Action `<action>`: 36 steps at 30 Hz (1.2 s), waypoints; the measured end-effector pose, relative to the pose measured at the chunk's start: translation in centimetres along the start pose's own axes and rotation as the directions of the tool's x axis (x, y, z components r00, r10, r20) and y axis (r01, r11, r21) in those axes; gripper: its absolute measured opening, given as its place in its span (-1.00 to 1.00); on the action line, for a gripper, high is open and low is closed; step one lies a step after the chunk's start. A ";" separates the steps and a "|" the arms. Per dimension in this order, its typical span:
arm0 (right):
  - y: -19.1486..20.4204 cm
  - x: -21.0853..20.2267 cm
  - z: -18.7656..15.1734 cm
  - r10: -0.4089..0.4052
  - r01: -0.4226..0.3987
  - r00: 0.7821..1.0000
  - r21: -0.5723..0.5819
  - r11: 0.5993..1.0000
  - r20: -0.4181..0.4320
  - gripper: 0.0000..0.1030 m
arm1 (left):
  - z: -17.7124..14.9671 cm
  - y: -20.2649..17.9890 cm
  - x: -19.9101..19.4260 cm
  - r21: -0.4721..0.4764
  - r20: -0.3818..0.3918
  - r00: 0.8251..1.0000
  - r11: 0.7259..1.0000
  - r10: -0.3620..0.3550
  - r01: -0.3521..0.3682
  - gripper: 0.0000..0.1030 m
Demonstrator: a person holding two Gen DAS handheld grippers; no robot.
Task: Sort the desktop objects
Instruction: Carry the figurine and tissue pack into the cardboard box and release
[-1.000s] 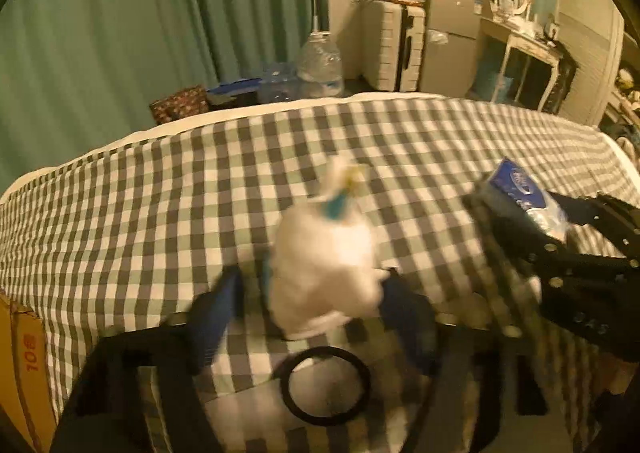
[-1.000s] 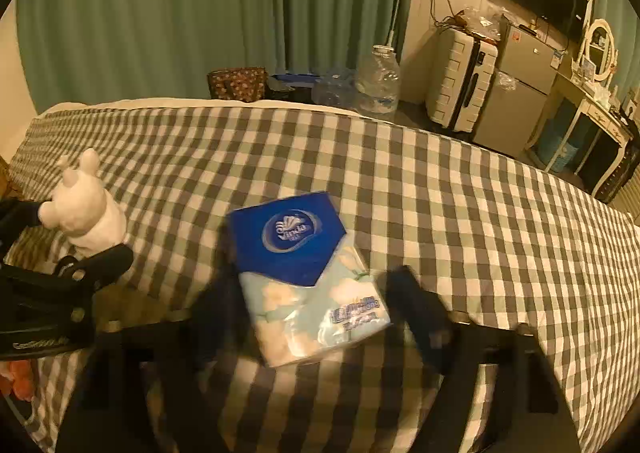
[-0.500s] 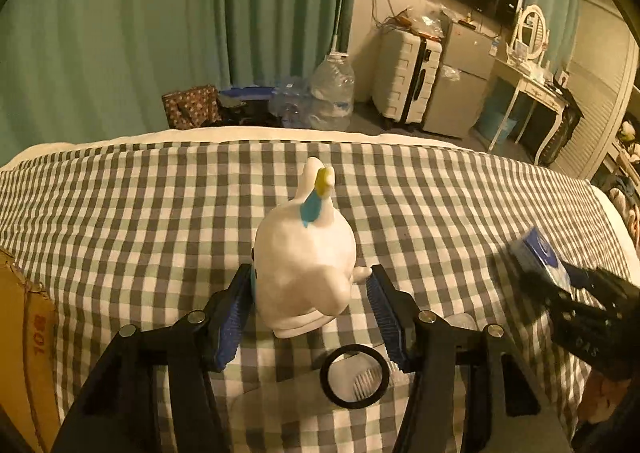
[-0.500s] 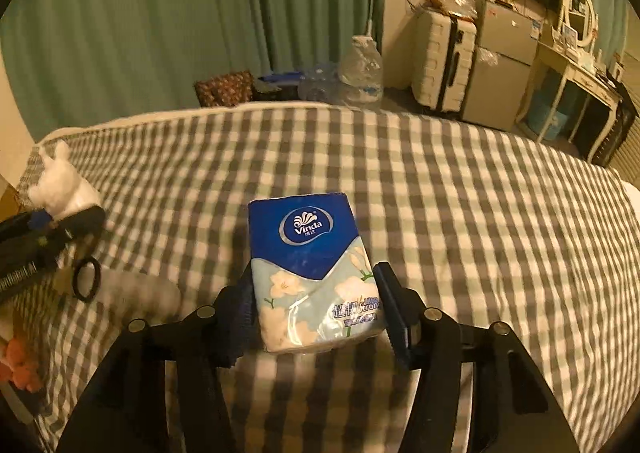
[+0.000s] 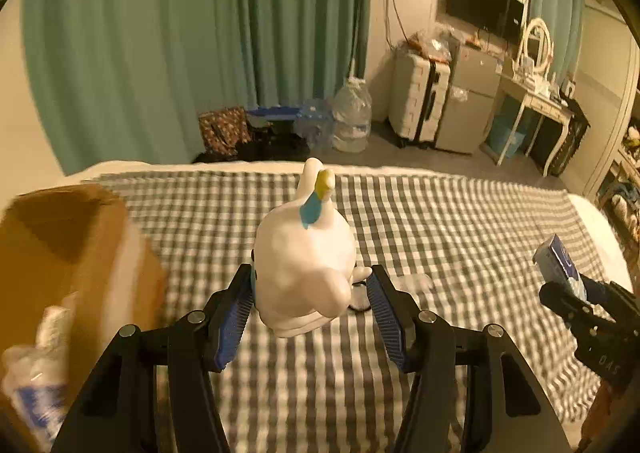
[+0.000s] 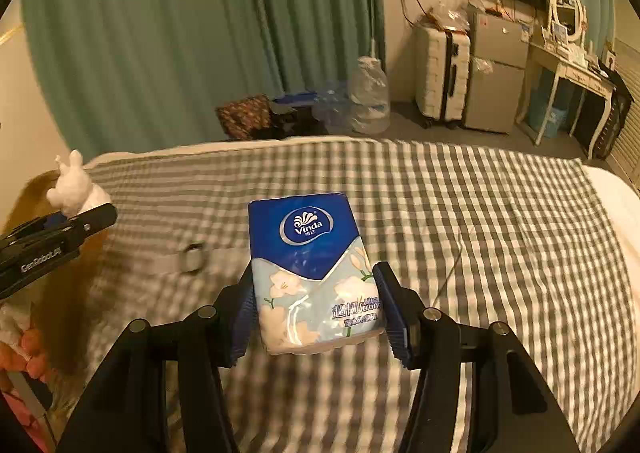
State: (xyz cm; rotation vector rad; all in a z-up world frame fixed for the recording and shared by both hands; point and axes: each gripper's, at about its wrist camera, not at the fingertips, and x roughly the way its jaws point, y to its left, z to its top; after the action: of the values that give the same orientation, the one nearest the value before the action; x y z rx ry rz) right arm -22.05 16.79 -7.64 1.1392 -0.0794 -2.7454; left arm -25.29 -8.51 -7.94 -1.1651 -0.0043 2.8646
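Note:
In the left wrist view my left gripper [image 5: 311,293] is shut on a white plush toy [image 5: 306,265] with a blue and yellow horn, held upright above the checkered cloth [image 5: 440,221]. In the right wrist view my right gripper [image 6: 316,313] is shut on a blue Vinda tissue pack [image 6: 310,265], also clear of the cloth. Each gripper shows in the other's view: the right gripper [image 5: 588,317] with the tissue pack [image 5: 560,265] at the far right, the left gripper [image 6: 52,241] with the toy [image 6: 74,185] at the far left.
A brown cardboard box [image 5: 60,253] stands at the left edge of the cloth, with a plastic packet [image 5: 32,373] in it. A black ring [image 6: 194,257] lies on a pale strip on the cloth. Past the far edge are a water bottle [image 5: 352,117], a suitcase [image 5: 418,101] and a green curtain.
Both grippers have risen off the cloth, carrying the toy and the tissue pack. The left view has swung left, bringing the cardboard box in. The black ring stays on the cloth.

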 end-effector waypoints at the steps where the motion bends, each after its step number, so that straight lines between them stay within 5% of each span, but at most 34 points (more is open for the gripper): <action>1: 0.8 -1.4 0.0 0.000 0.000 1.000 -0.009 1.000 0.015 0.07 | 0.1 0.1 -1.4 0.000 0.007 1.000 1.000 -0.003 0.003 0.14; 8: 7.2 -10.1 1.3 0.059 -0.047 0.989 -0.087 0.995 0.135 0.07 | 2.4 1.9 -11.3 0.020 0.111 0.994 1.000 0.006 -0.008 0.14; 19: 17.5 -16.2 2.4 0.201 -0.162 0.955 -0.182 0.970 0.219 0.07 | 1.8 7.6 -19.5 0.062 0.119 0.989 0.993 0.089 -0.097 0.14; 25: 23.5 -14.4 1.9 0.247 -0.198 0.953 -0.256 0.946 0.176 0.07 | 0.1 12.1 -20.1 0.018 0.090 0.991 0.994 0.104 -0.106 0.16; 27: 24.4 -13.6 1.2 0.236 -0.185 0.957 -0.272 0.944 0.167 0.07 | -1.8 12.5 -19.3 0.036 0.059 0.995 0.996 0.077 -0.079 0.34; 30: 24.5 -12.0 0.9 0.210 -0.167 0.968 -0.270 0.948 0.138 0.07 | -4.9 10.8 -17.0 0.092 0.020 0.998 0.994 0.051 -0.053 0.72; 36: 20.5 -10.5 0.6 0.102 -0.074 0.986 -0.196 0.978 0.134 0.07 | -8.6 5.1 -10.8 0.097 -0.113 0.993 0.994 -0.044 0.055 0.76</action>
State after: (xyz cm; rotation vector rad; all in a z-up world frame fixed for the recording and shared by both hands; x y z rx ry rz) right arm -12.45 -1.57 2.44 0.8668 0.1109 -2.6843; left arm -11.77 -14.20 -6.68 -1.2838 0.1108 2.7190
